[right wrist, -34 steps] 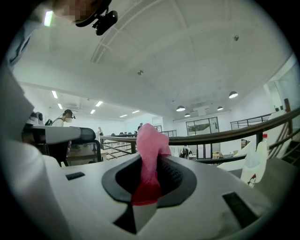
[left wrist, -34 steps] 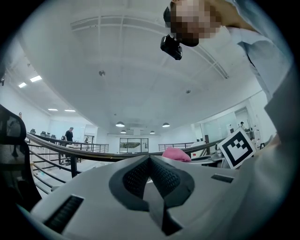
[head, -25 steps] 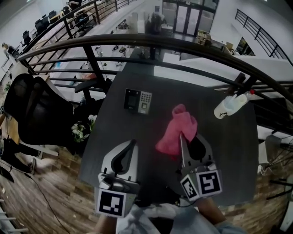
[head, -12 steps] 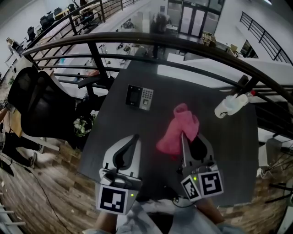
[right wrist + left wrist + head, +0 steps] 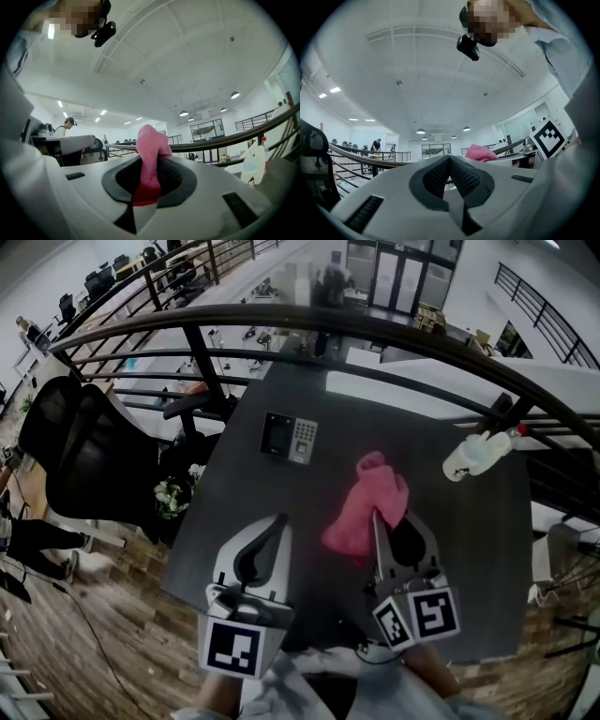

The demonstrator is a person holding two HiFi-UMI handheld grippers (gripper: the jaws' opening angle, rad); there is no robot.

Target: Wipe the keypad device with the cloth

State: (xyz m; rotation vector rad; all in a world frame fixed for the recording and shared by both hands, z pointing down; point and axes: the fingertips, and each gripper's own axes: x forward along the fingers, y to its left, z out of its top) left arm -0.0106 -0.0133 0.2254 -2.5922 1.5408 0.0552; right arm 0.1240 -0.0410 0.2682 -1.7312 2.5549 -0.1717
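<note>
Fingers of right gripper [image 5: 376, 515] clenched on pink cloth [image 5: 368, 495], left gripper [image 5: 281, 519] closed empty, both pointing forward

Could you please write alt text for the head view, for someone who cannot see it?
The right tool grips a pink cloth over a dark table. The left tool is shut and empty; the keypad device lies farther back, beyond both tools.

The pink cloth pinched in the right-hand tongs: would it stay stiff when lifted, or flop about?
Probably floppy: the pink cloth bunches in soft folds where the right tongs pinch it. Likely light, too, since a narrow pinch holds it. It looks unlikely to slip, squeezed between ribbed pads.
</note>
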